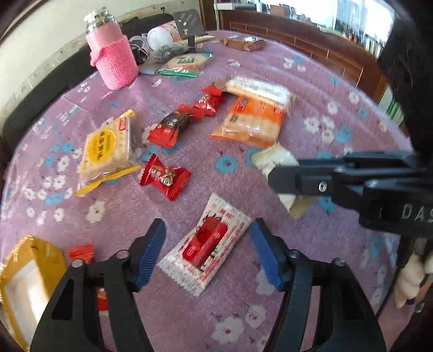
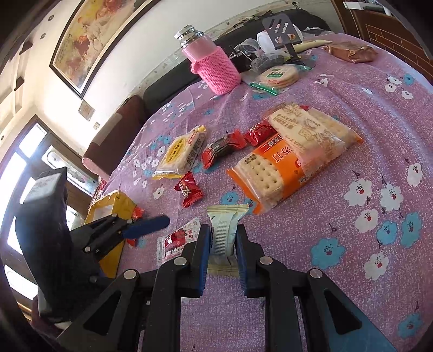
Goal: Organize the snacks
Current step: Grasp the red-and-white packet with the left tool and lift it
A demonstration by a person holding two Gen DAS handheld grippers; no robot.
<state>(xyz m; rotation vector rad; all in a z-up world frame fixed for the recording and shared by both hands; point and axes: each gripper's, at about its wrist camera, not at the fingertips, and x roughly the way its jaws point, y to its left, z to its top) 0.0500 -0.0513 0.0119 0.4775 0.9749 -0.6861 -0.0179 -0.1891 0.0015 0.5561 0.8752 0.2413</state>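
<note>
My left gripper [image 1: 208, 232] is open over a white packet with a red print [image 1: 208, 243], its blue pads on either side, not touching. My right gripper [image 2: 223, 238] is shut on a cream-white snack packet [image 2: 226, 230], also seen in the left wrist view [image 1: 278, 162] under the right gripper's finger [image 1: 300, 180]. On the purple flowered cloth [image 2: 351, 140] lie an orange cracker pack [image 2: 270, 173], a pale cracker pack [image 2: 311, 130] on top of it, a yellow cracker pack [image 1: 105, 149], and several red candies [image 1: 165, 177].
A pink knit-covered bottle [image 1: 113, 56] stands at the back, beside a green-labelled round cracker pack [image 1: 184, 65], a white cup [image 1: 162, 35], a phone stand [image 1: 188, 23] and a brown packet [image 1: 243, 43]. A yellow box [image 1: 27, 279] sits at the left near edge.
</note>
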